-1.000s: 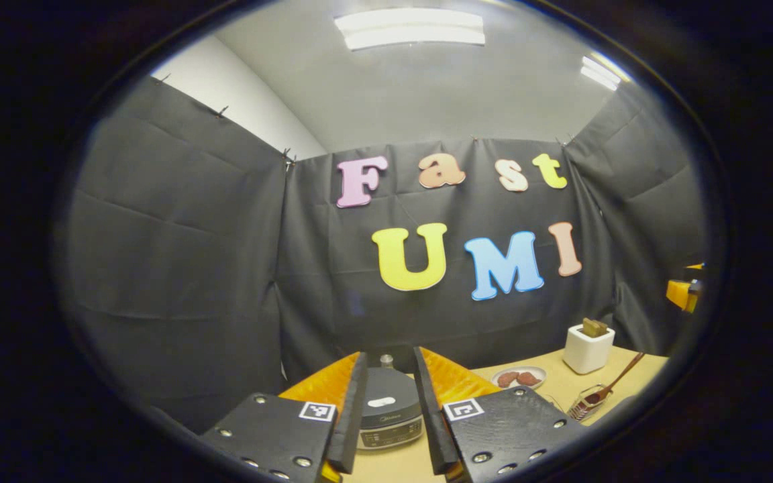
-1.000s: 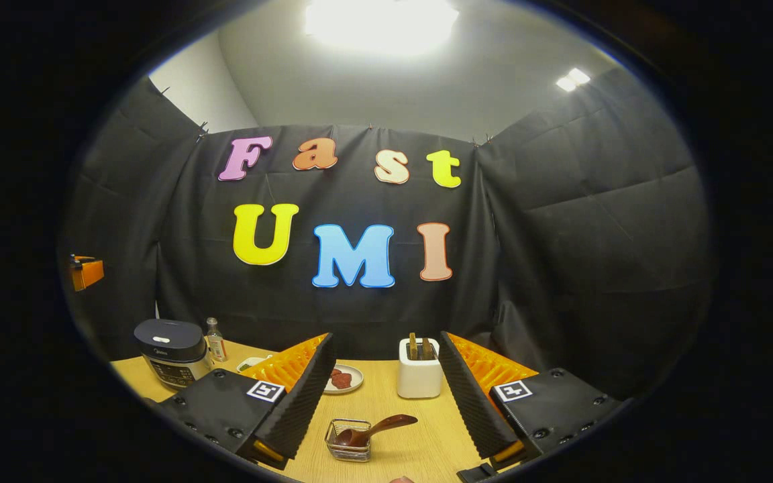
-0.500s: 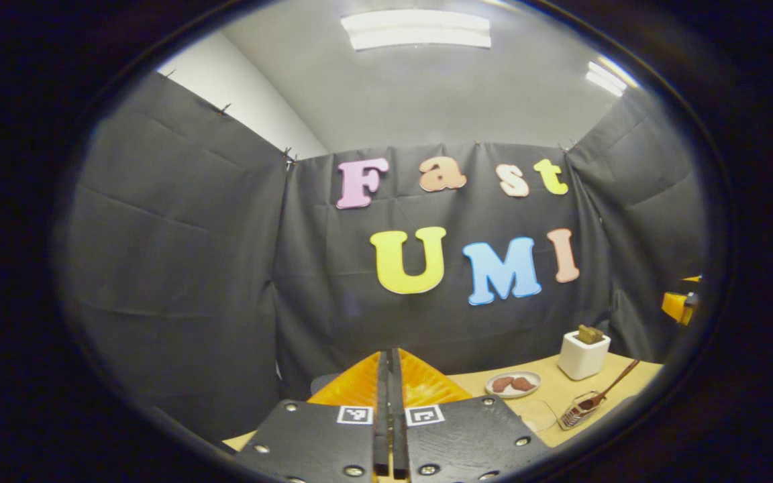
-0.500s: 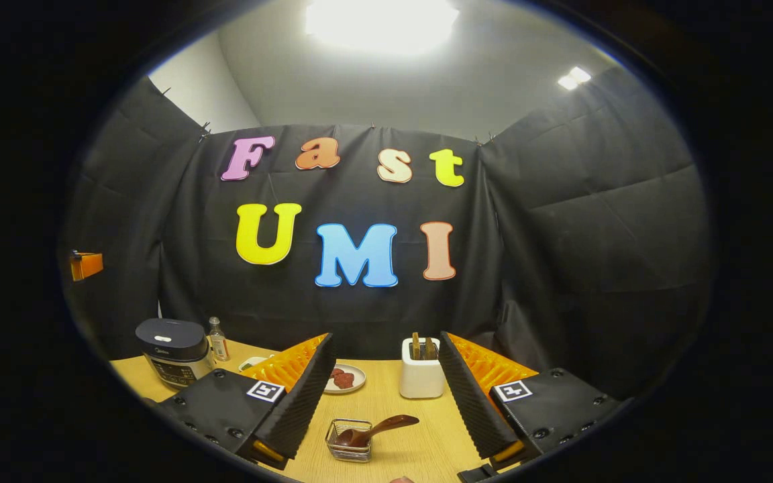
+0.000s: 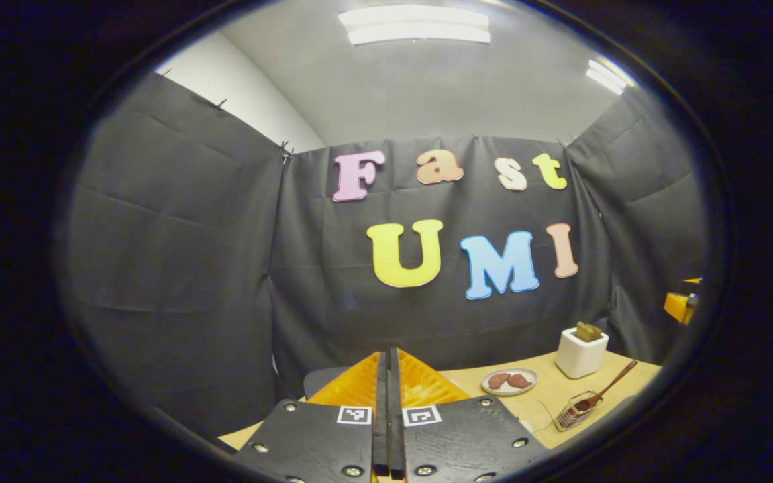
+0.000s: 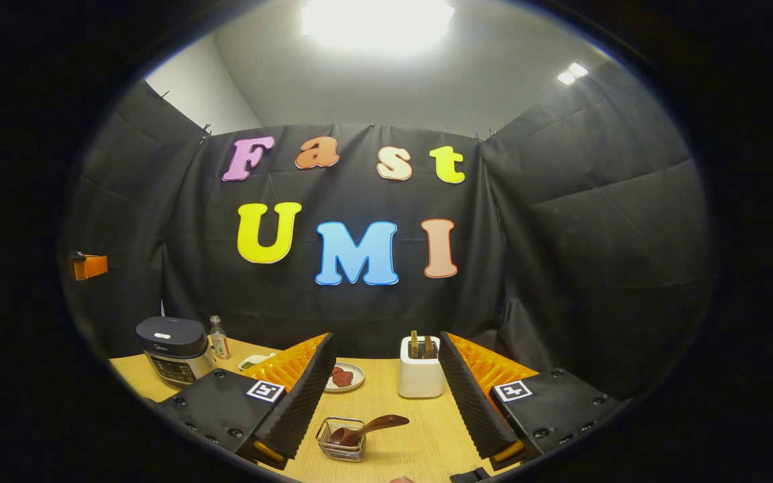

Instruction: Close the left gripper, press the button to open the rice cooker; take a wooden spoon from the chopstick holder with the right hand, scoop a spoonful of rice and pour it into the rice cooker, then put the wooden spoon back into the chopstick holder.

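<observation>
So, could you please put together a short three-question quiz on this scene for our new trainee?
1. True or false: the lid of the rice cooker is up.
2. Which stands nearest the rice cooker? A) the white chopstick holder B) the small bottle C) the wire basket
3. Fill in: the left gripper has its fingers ____, while the right gripper has its fingers ____.

Key
1. False: the lid is down.
2. B: the bottle stands right beside the cooker.
3. Together; apart.
</observation>
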`<state>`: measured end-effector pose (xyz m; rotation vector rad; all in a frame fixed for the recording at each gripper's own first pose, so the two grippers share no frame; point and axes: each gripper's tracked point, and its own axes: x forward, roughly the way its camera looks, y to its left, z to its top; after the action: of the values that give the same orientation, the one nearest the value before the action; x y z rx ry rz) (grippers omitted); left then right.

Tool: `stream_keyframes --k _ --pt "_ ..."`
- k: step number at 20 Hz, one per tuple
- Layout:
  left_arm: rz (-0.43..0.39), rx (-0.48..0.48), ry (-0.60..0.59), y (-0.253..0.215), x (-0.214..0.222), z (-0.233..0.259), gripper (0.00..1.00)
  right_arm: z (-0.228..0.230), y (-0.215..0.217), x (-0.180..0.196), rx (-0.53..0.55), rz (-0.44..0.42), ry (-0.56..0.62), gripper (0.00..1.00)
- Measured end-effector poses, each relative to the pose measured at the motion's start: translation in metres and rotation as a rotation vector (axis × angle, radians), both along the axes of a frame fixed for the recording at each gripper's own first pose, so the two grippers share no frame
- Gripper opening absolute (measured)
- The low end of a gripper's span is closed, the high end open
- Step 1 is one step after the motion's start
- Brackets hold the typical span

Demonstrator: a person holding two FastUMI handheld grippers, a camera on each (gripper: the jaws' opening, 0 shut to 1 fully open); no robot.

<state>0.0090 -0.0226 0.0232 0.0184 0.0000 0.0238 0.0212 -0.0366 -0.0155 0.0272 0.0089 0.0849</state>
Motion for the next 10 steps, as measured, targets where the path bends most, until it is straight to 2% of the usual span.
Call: stream_keyframes --k 5,6,7,9,10 --pt "0.016 -0.006 0.008 0.010 0.015 0.000 0.02 -0.005 -0.009 0.005 0.004 0.024 -0.003 0.97" --pt "0.018 -0.009 0.013 0.014 0.020 0.000 0.02 -0.007 -0.009 0.005 0.013 0.025 0.003 0.94" --pt "0.021 -0.011 0.018 0.016 0.025 -0.003 0.02 -0.007 -0.009 0.006 0.021 0.023 0.006 0.97" --pt "0.025 -0.005 0.027 0.024 0.040 -0.009 0.02 -0.007 -0.008 0.008 0.019 0.017 0.010 0.94" --pt "0.022 0.000 0.032 0.026 0.048 -0.014 0.02 -0.008 -0.007 0.009 0.013 0.012 0.011 1.00"
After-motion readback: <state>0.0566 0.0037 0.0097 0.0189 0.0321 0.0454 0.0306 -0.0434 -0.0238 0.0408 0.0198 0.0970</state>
